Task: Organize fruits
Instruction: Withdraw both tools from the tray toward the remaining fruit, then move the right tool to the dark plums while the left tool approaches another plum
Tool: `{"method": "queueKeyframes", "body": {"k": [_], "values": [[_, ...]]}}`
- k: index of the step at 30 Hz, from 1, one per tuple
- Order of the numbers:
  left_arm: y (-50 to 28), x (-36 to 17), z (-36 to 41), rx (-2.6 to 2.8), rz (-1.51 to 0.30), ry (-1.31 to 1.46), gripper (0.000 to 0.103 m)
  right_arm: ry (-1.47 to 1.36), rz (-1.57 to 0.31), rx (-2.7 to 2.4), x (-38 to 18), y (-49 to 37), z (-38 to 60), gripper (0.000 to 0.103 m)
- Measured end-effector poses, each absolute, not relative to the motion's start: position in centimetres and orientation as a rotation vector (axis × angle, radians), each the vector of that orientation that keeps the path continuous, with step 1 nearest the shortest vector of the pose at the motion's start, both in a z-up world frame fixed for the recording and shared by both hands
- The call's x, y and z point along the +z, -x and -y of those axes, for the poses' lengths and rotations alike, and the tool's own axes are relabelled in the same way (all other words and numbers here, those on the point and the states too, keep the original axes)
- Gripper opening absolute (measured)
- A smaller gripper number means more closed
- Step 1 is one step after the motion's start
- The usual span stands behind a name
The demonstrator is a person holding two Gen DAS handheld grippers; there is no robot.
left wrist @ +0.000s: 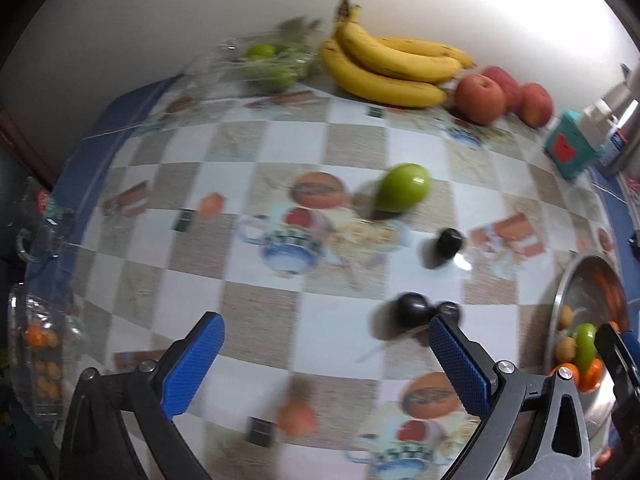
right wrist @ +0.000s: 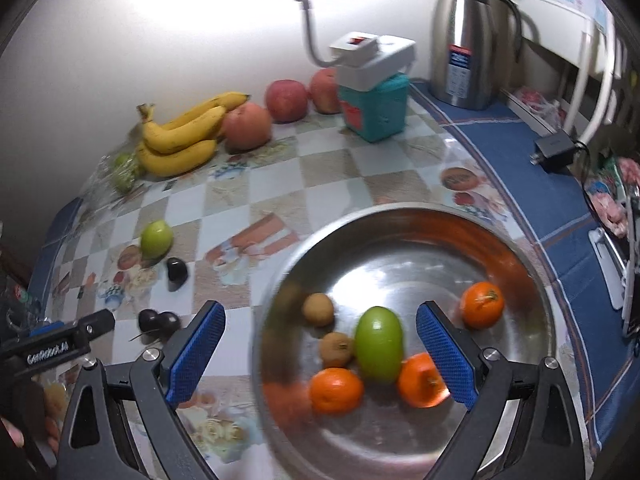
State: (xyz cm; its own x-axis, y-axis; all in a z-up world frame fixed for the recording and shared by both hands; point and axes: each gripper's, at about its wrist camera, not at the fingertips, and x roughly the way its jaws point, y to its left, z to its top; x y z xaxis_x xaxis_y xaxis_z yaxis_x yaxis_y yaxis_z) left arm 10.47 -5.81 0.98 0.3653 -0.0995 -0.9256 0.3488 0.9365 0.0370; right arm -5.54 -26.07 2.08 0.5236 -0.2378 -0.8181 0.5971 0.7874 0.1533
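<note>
Right tongs (right wrist: 320,344) gaping wide over the steel bowl (right wrist: 536,280), green fruit (right wrist: 378,344) lying between them. Left tongs (left wrist: 326,354) also standing apart, empty, dark plums (left wrist: 414,308) just ahead. Bowl's near rim blurring; "GenRobot.AI" showing on the left tongs.

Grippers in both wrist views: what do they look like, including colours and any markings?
Each claw, left and right, has black angular arms with triangular cut-outs and silver pivot screws, ending in blue pads with a fine mesh texture. The left one, seen from the right wrist, carries white lettering, too blurred to read surely.
</note>
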Motion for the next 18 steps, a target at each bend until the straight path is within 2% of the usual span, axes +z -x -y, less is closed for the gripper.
{"method": "queueKeyframes", "body": {"k": [12,18], "values": [[-13.4,0.3,0.6,-0.204,-1.207,-0.145,0.103,-0.405,-0.93,-0.34,2.5,0.7,20.6,0.096],[-13.8,-0.3,0.3,-0.236,-1.238,-0.086,0.103,-0.418,-0.958,-0.318,2.0,-1.3,19.4,0.096]]}}
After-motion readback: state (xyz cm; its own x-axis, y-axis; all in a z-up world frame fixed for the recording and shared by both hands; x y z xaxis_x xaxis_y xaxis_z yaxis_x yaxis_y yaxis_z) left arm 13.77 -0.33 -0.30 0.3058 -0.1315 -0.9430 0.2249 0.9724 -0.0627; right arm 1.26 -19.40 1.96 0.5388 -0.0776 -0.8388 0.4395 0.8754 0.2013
